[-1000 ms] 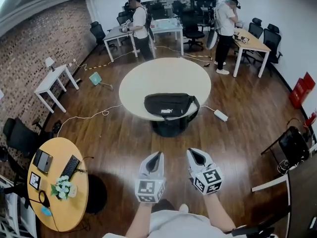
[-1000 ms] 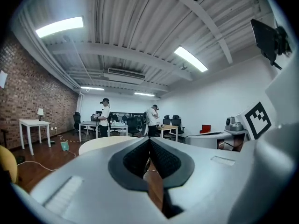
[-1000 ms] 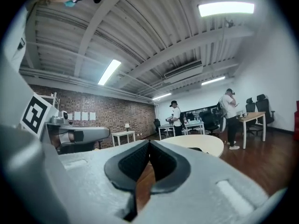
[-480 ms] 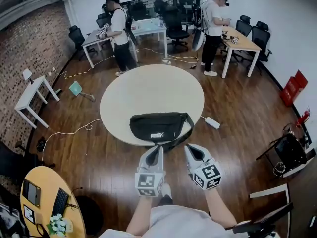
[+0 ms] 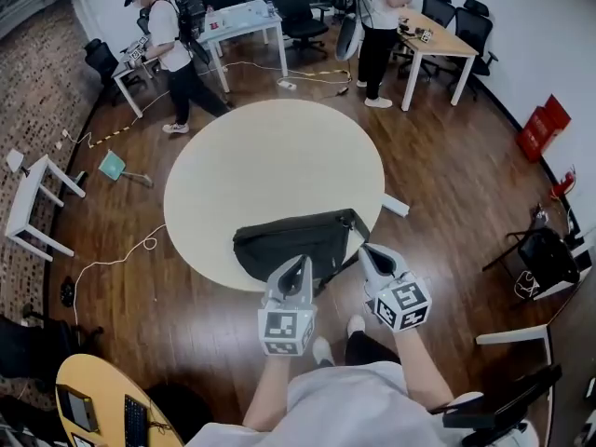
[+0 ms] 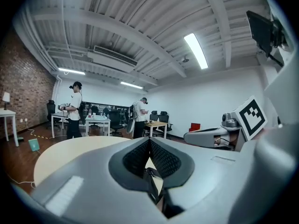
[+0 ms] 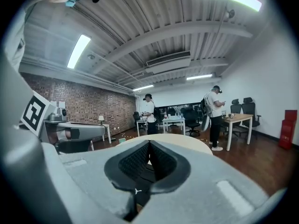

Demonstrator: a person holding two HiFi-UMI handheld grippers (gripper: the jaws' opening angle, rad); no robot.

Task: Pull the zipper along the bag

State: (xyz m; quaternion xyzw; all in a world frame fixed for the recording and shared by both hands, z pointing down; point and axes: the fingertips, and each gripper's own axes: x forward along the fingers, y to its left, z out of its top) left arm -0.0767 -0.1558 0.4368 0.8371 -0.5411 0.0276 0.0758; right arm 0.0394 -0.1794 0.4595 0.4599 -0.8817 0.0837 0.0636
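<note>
The bag now lies closer than before, on the round table's near edge. The left gripper and right gripper, both closed and empty, point at it, apparently readied for the pull.

A round table with a pale cream top stands on a dark wooden floor. One thing lies on the tabletop: a black waist bag. It lies lengthwise along the near edge, a little right of the table's middle. The bag's dark strap loops out from its right end and passes over the table's rim there.
</note>
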